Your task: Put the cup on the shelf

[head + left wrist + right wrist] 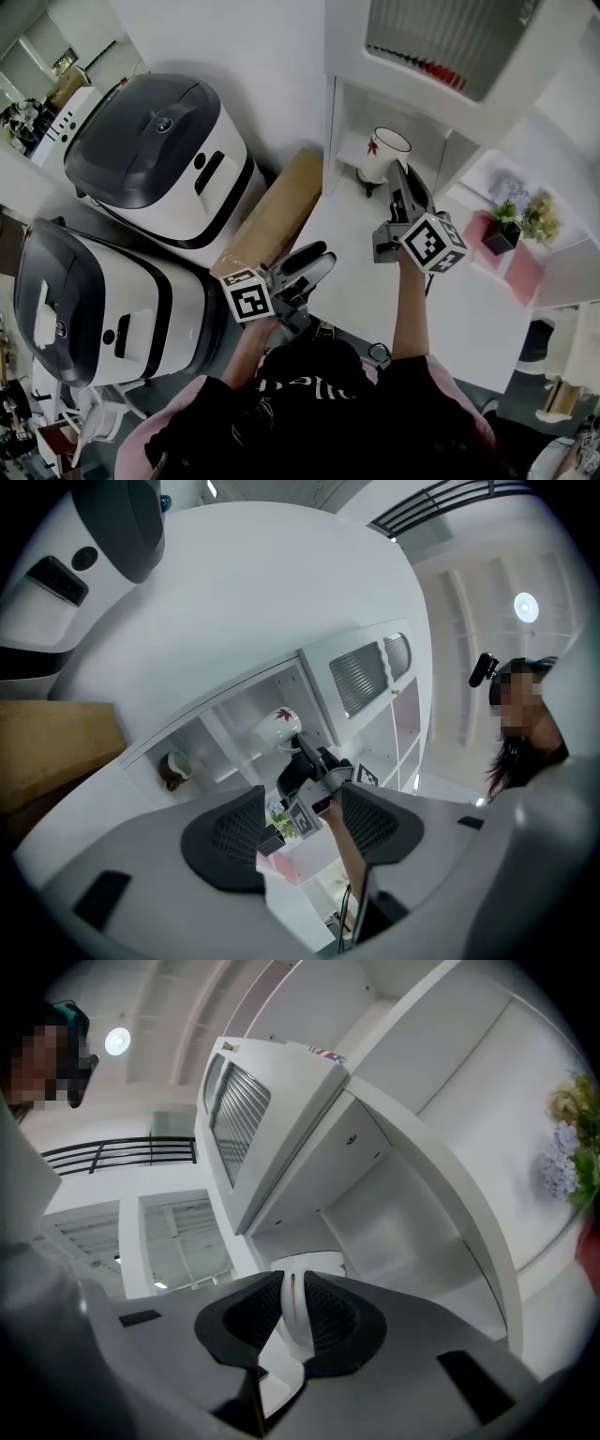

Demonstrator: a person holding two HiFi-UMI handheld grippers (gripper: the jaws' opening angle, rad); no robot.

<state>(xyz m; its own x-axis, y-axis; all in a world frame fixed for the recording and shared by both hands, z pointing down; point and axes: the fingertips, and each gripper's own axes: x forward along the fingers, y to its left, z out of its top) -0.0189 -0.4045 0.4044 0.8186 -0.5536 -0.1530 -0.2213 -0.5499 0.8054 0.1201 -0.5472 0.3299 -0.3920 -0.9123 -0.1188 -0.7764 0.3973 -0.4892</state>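
Note:
A white cup (386, 150) with a red leaf print is inside the open compartment of the white shelf (334, 112), upright. My right gripper (397, 184) reaches into that compartment and is shut on the cup's handle; in the right gripper view the thin white handle (292, 1309) is pinched between the dark pads. From these views I cannot tell whether the cup rests on the shelf floor. My left gripper (317, 260) hangs lower left, well short of the shelf, open with nothing between its jaws. The left gripper view shows the cup (280, 726) and the right gripper (315, 764) beyond.
Two big white and dark grey machines (157, 150) (92, 309) stand at the left. A cardboard box (277, 212) lies between them and the shelf. A small potted plant (509, 223) sits in a compartment at the right. A small brown object (172, 769) sits on the shelf.

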